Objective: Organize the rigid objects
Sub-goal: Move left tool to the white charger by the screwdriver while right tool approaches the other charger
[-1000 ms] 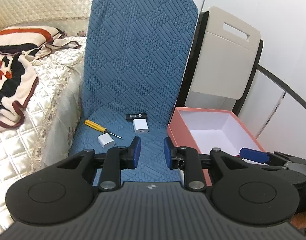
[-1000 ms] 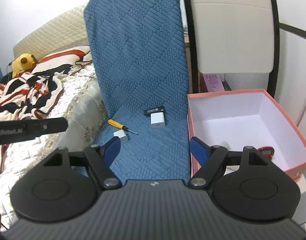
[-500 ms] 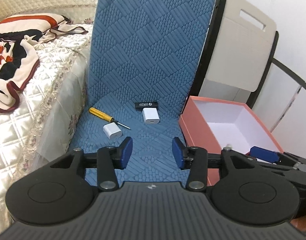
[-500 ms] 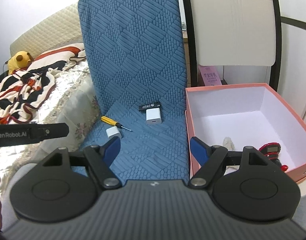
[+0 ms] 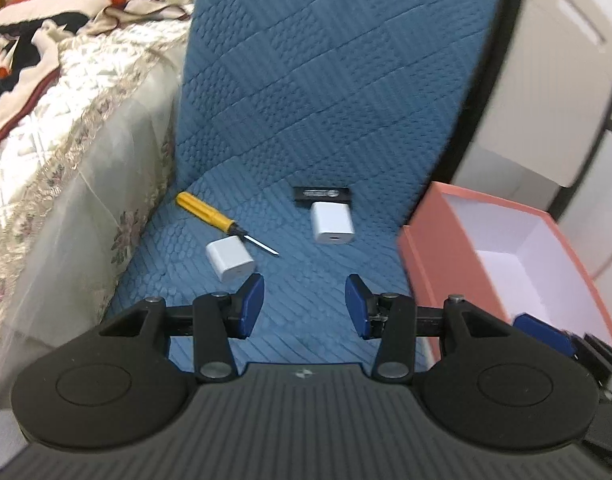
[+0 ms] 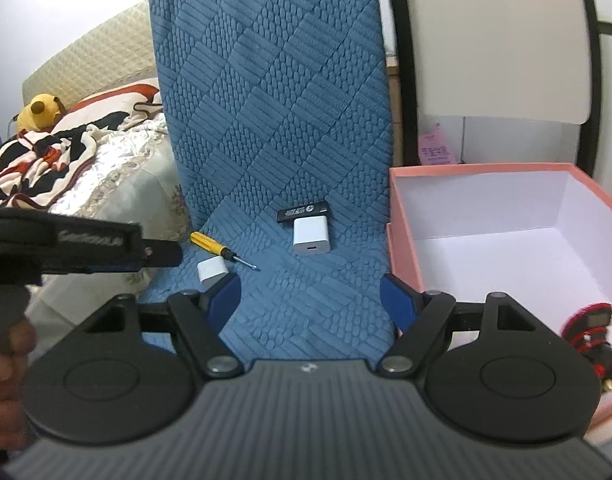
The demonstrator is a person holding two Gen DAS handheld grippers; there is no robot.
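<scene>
Just ahead of the left tongs [image 5: 301, 306], now wider open and empty, the small white charger [image 5: 229, 260] sits closer than before; likely next pick. Right tongs [image 6: 310, 300] gape empty beside the pink box [image 6: 402, 240].

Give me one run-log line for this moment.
left hand-held gripper: open, empty | right hand-held gripper: open, empty | screwdriver, two chargers, black stick on blue cushion | pink box: red item inside
</scene>
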